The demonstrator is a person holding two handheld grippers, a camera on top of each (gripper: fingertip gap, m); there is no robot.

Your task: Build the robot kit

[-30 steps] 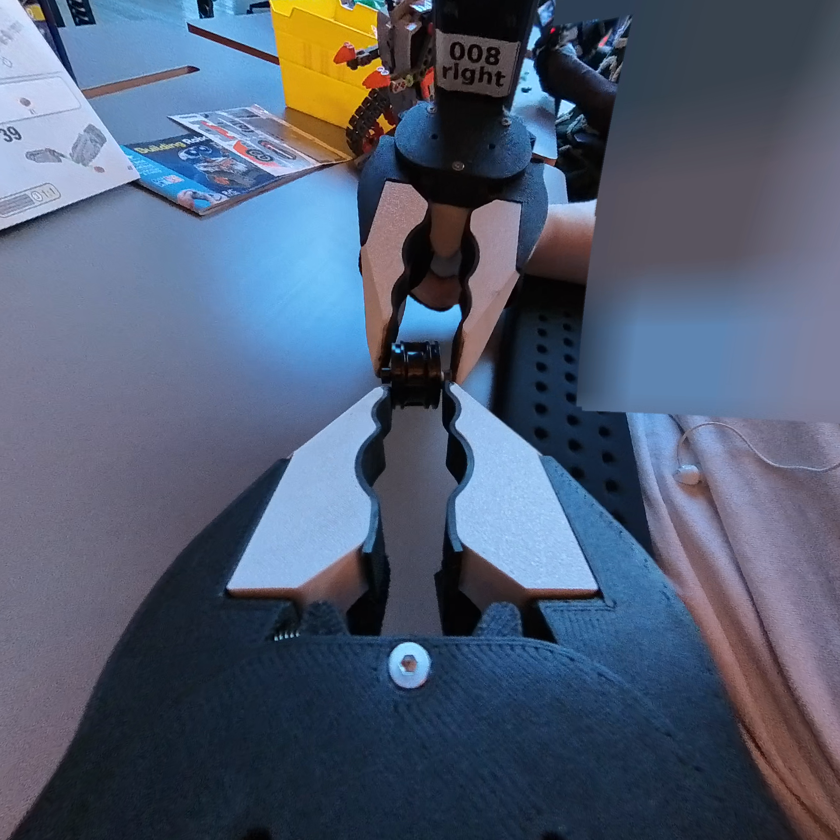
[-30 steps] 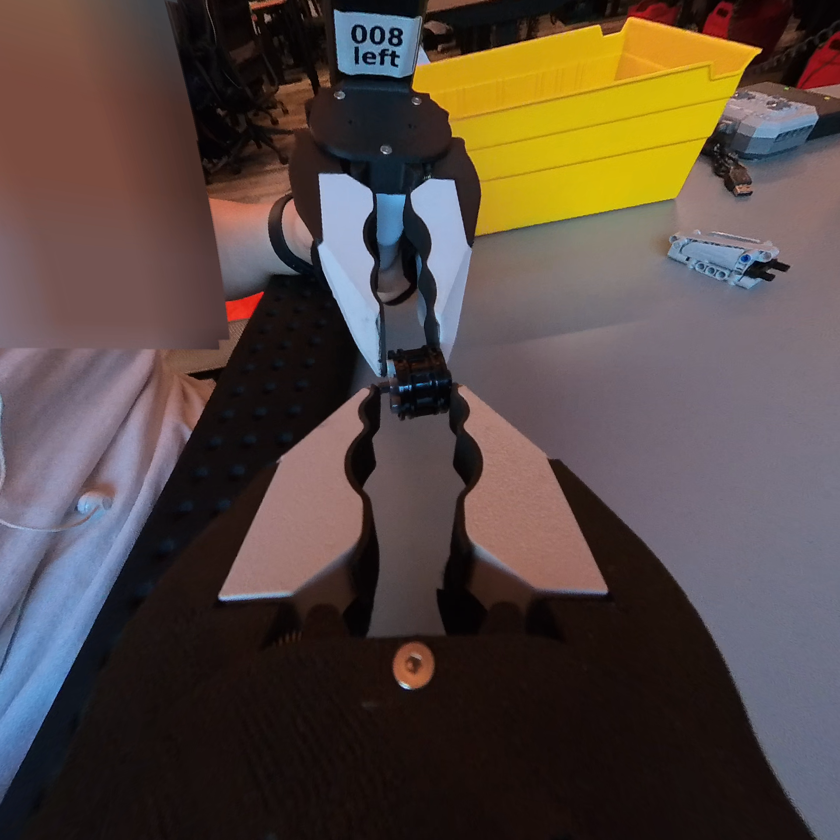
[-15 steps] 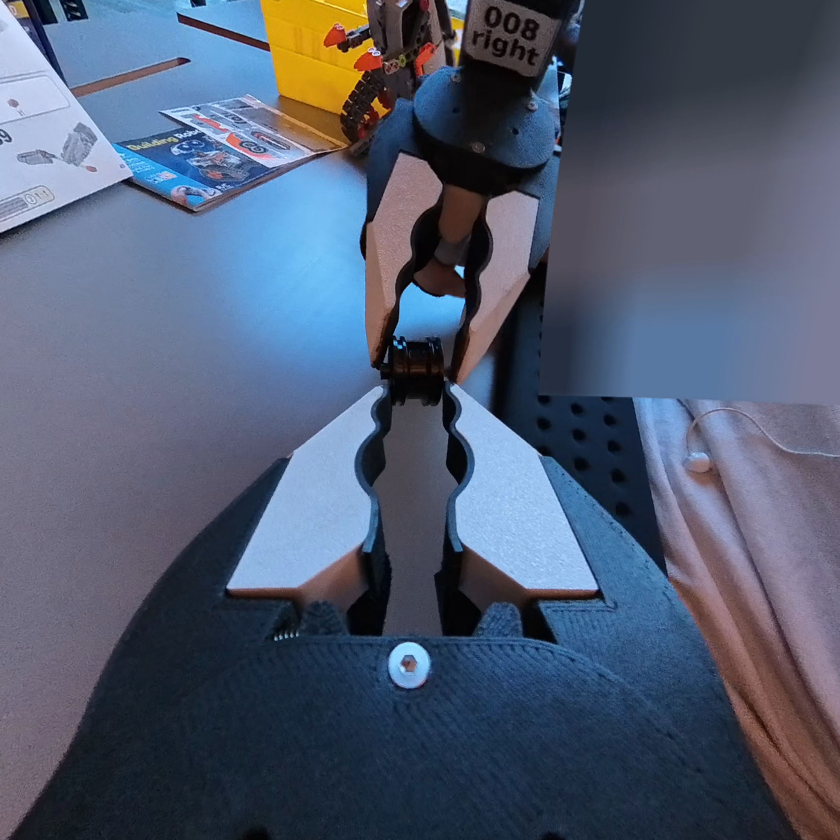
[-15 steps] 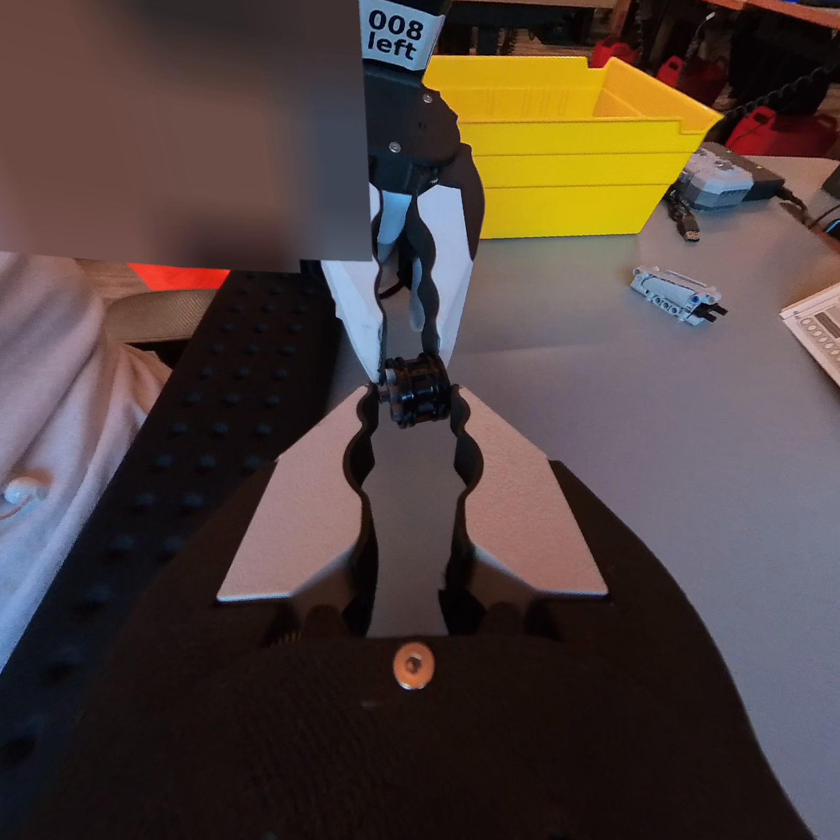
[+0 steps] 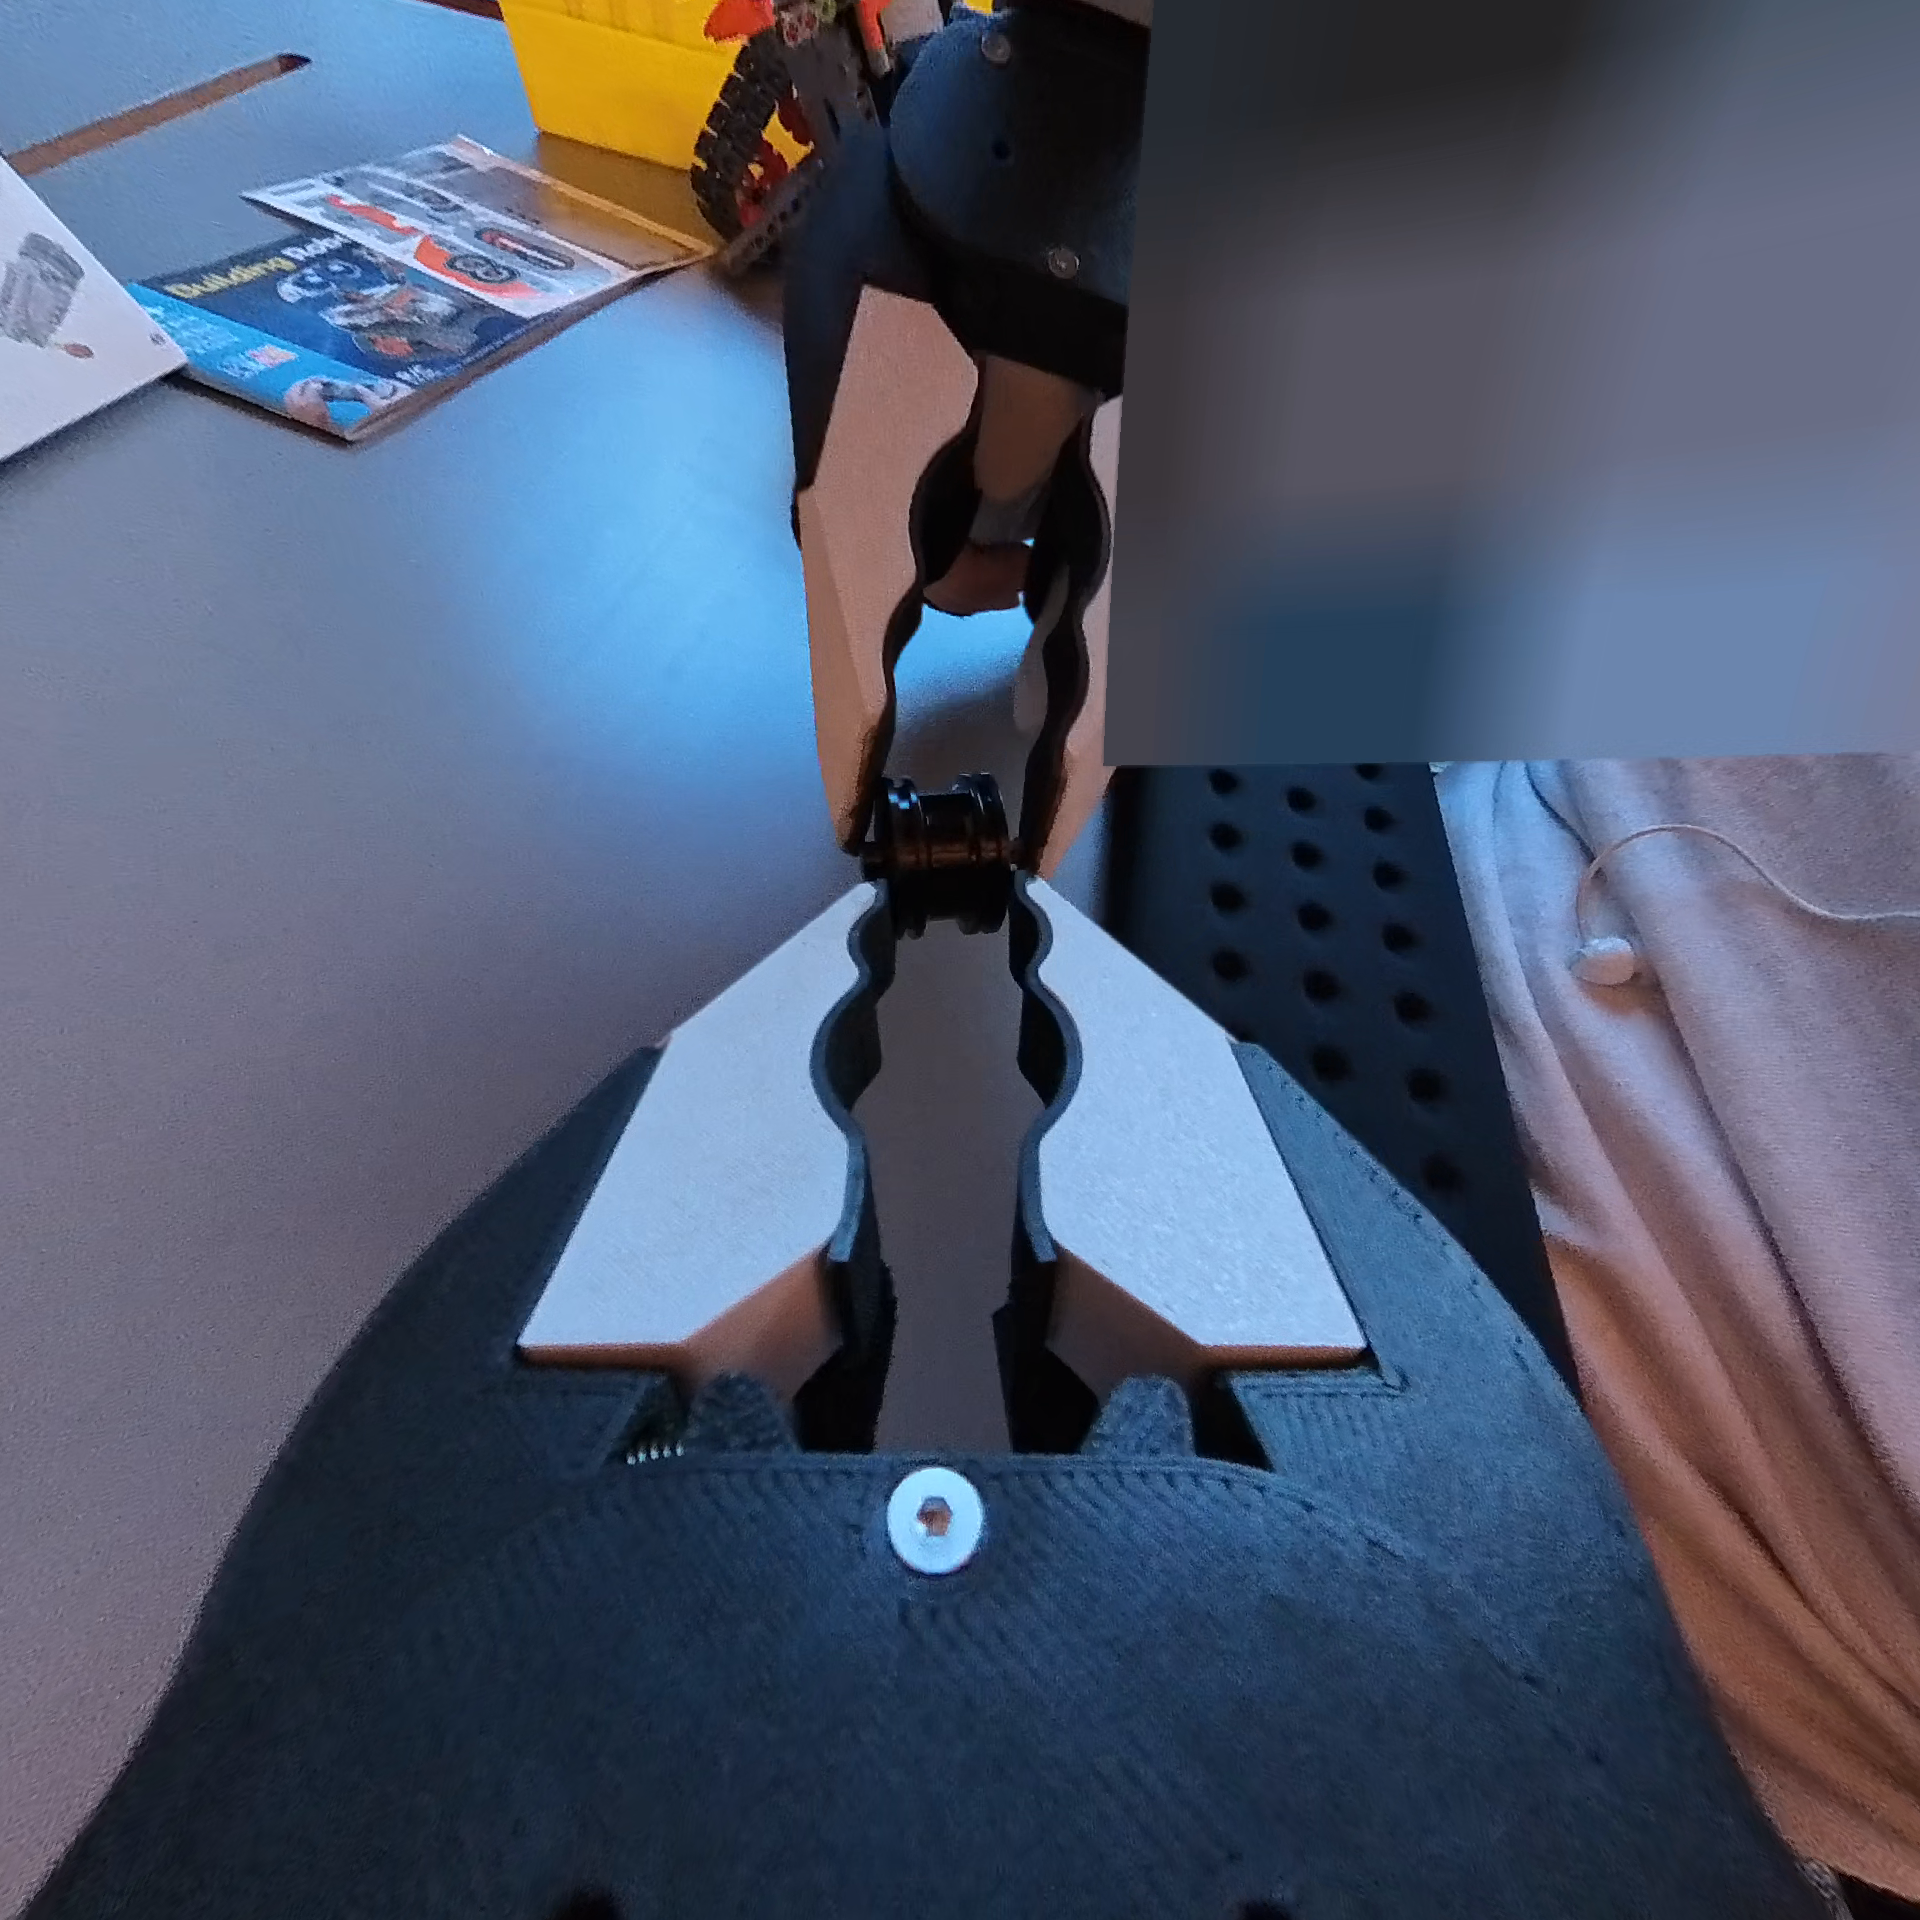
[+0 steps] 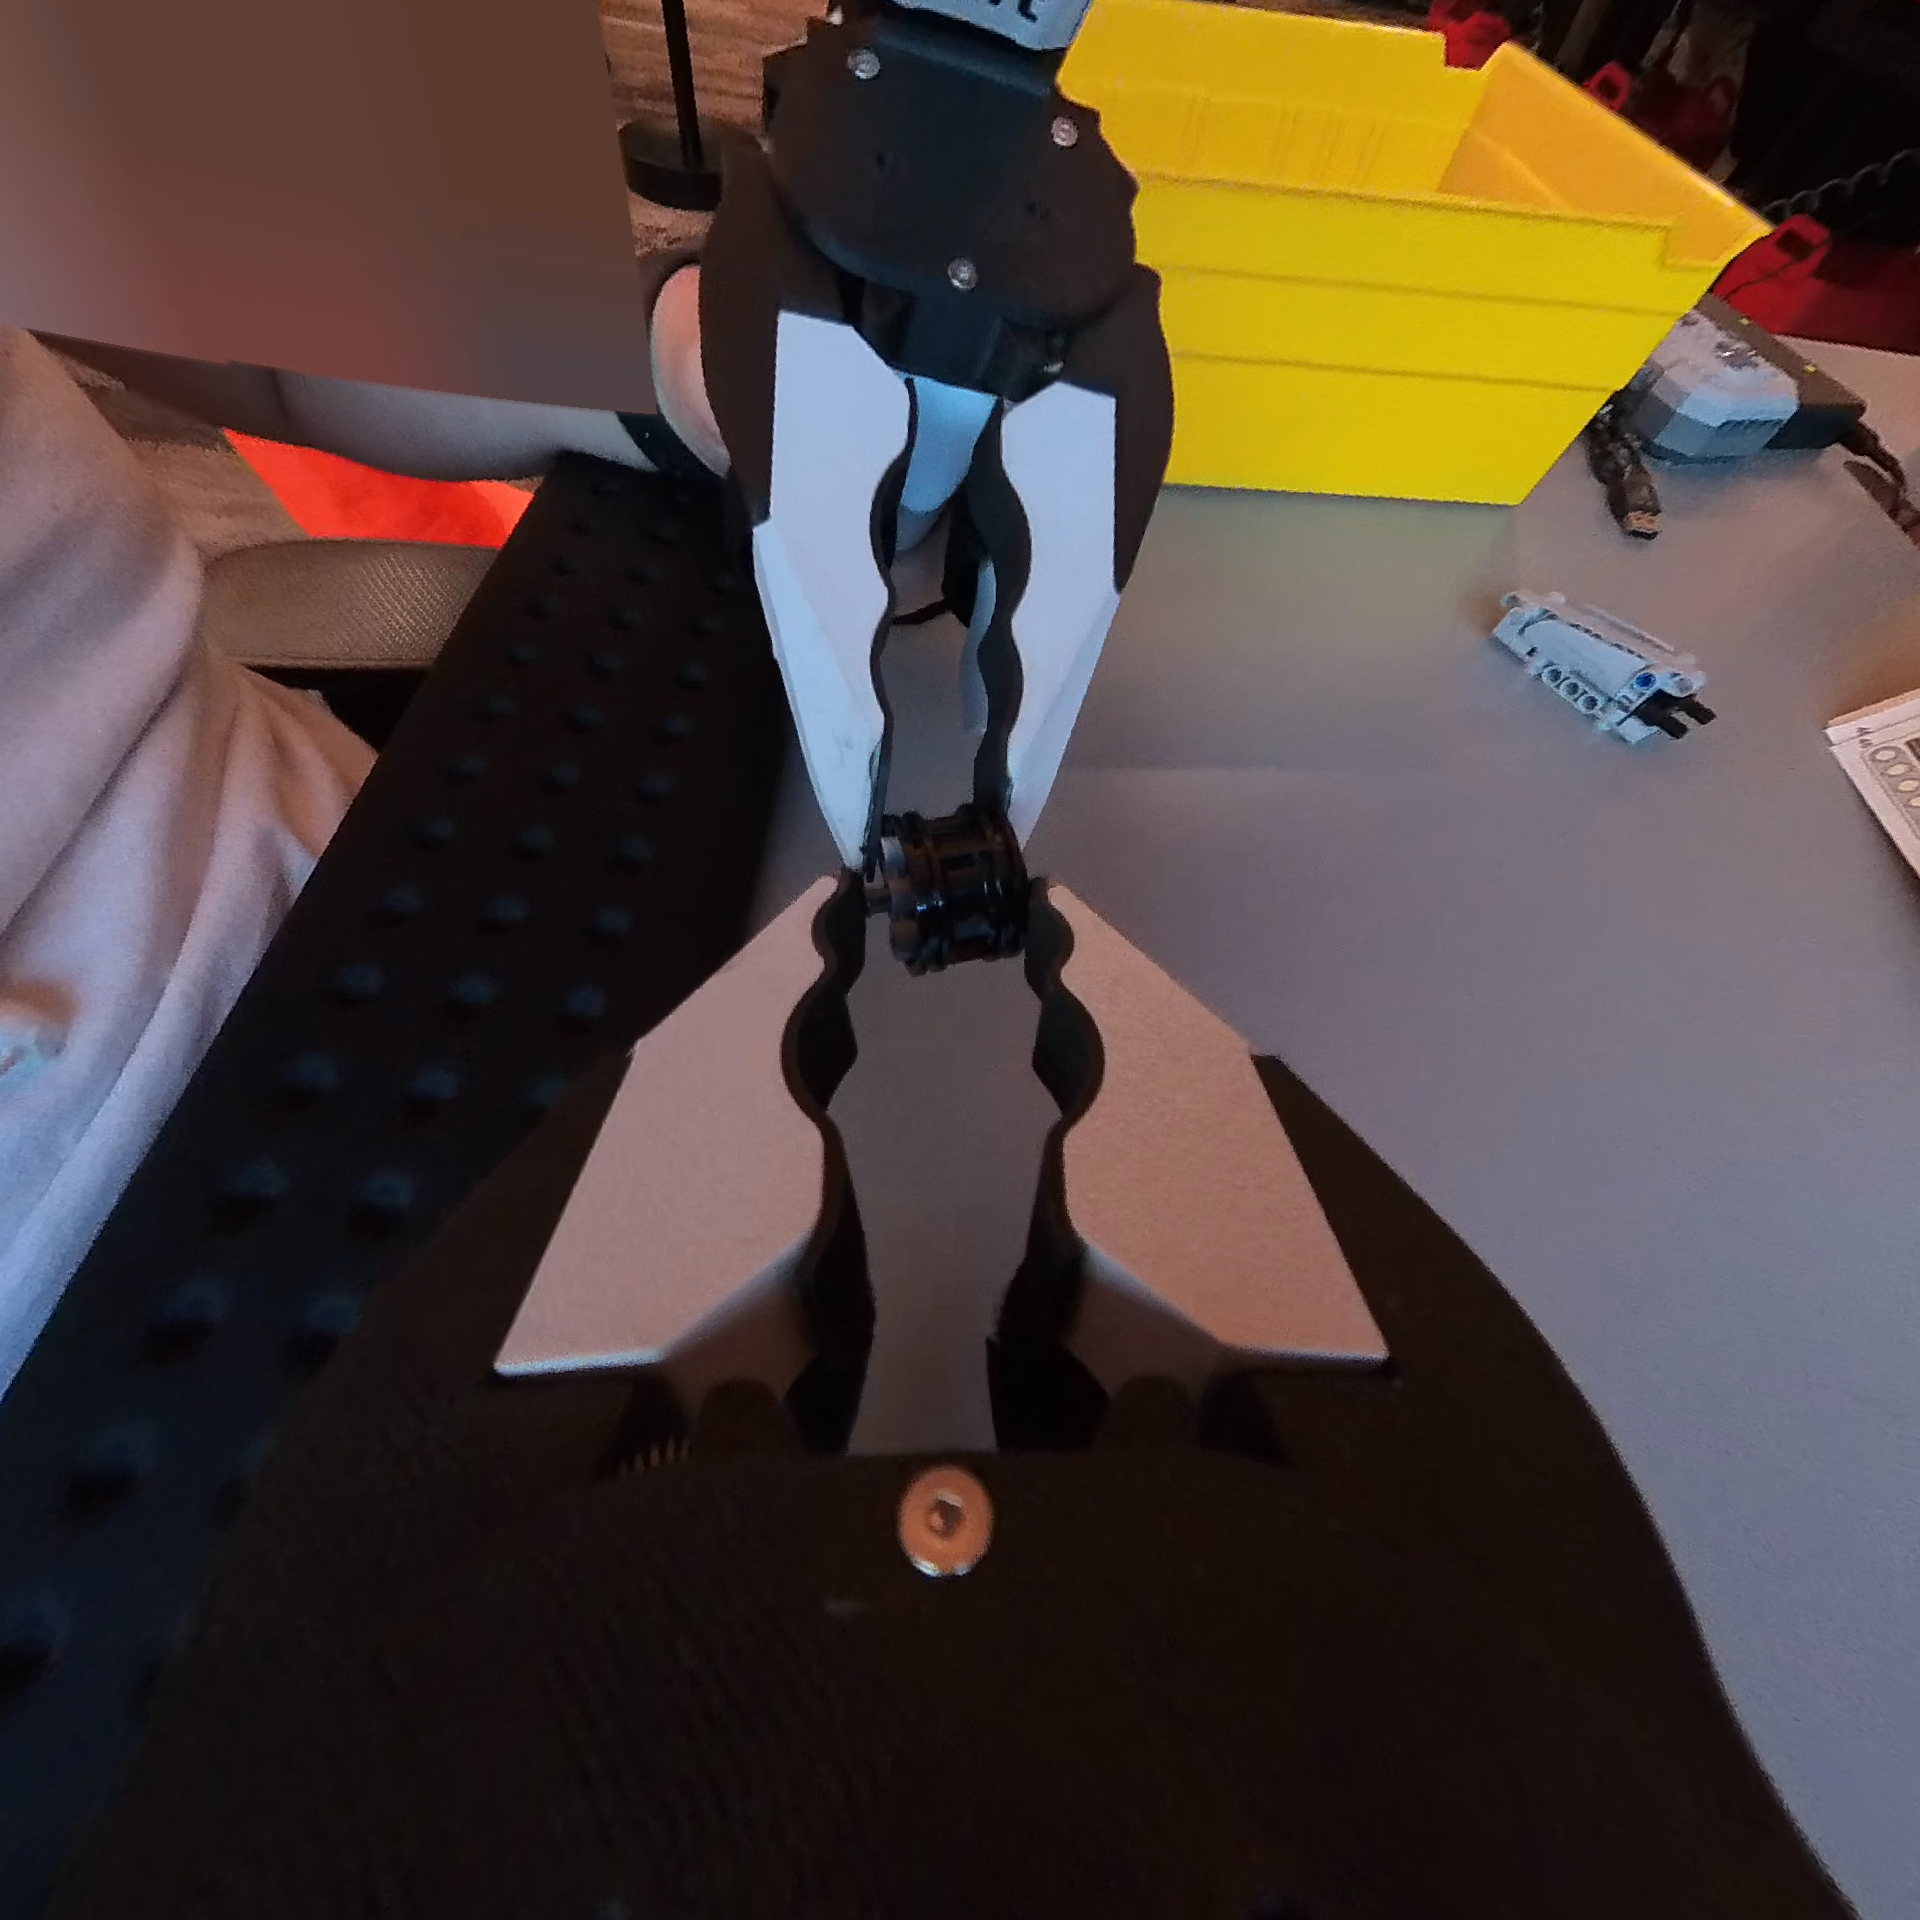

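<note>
A small black ribbed wheel hub (image 5: pixel 943 854) hangs above the grey table (image 5: pixel 364 779), held between both grippers tip to tip. My left gripper (image 5: pixel 945 899) is shut on its near side. The right gripper (image 5: pixel 948 831) comes from the far side, tilted down, and is shut on the same hub. In the right wrist view the hub (image 6: pixel 956 899) sits between my right gripper's tips (image 6: pixel 951 920), and the left gripper (image 6: pixel 940 836) pinches it from above and beyond. A hand behind each far gripper is partly visible.
A black perforated board (image 6: pixel 468 883) lies along the table edge by a person in a pale garment (image 5: pixel 1714 1195). A yellow bin (image 6: pixel 1403 312), a grey brick assembly (image 6: pixel 1600 665) and a grey block with cable (image 6: pixel 1714 400) lie right. Booklets (image 5: pixel 416 291) and a tracked brick model (image 5: pixel 779 156) lie left. The grippers are tip to tip, or close to it. Left tips and right tips are each some 25 cm from the grey brick assembly (image 6: pixel 1600 665).
Both grippers keep their hold on the hub. The pair has swung and tilted together, so each opposite gripper now stands steeper and closer in view, and the background has shifted.
</note>
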